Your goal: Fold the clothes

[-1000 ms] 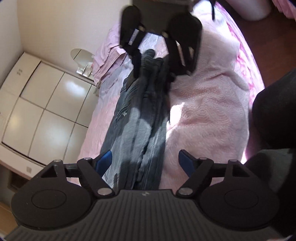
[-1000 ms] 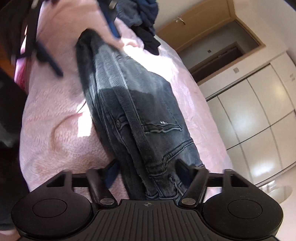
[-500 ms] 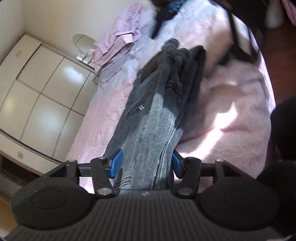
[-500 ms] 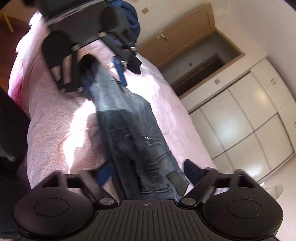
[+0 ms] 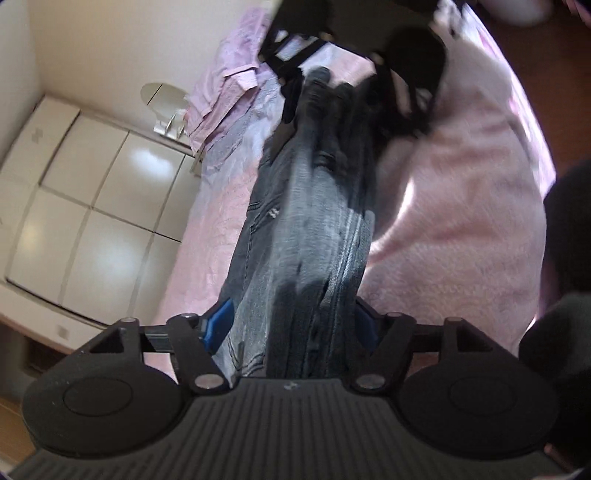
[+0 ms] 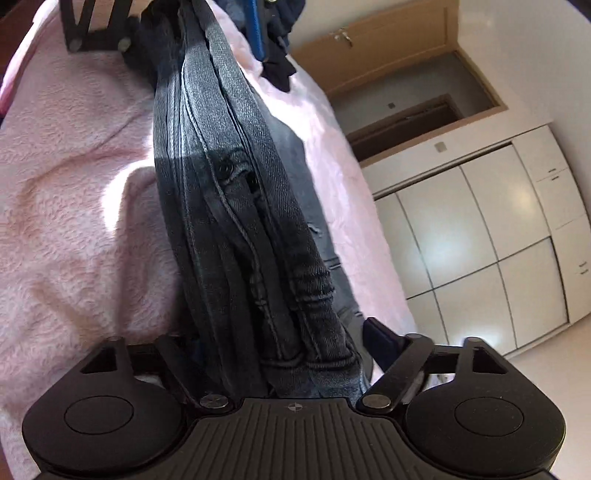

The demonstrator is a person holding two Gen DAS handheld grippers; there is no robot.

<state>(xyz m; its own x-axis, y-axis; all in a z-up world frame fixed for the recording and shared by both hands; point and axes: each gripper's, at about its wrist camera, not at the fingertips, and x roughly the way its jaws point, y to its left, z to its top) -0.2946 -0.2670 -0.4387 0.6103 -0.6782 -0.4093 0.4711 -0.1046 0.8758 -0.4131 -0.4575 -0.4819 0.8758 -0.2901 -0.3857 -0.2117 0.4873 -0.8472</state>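
Dark grey jeans, folded lengthwise into a narrow strip, stretch between both grippers above the pink bedspread. My left gripper has one end bunched between its blue pads, which touch the cloth on both sides while the jaws are opening. In the left wrist view my right gripper is blurred at the far end of the strip. The right wrist view shows the waistband end of the jeans filling my right gripper. Its jaws are closing, and its left finger is hidden behind the denim. The left gripper sits at the top of that view.
Folded pink shirts lie at the bed's far corner beside a small mirror. Dark clothes are heaped at the other end. White wardrobe doors and a wooden door line the walls. A person's dark clothing is close on the right.
The left jaws came in from wide open onto the jeans. The right gripper drew away, then returned to the far end. The jeans now run edge-on between both grippers.
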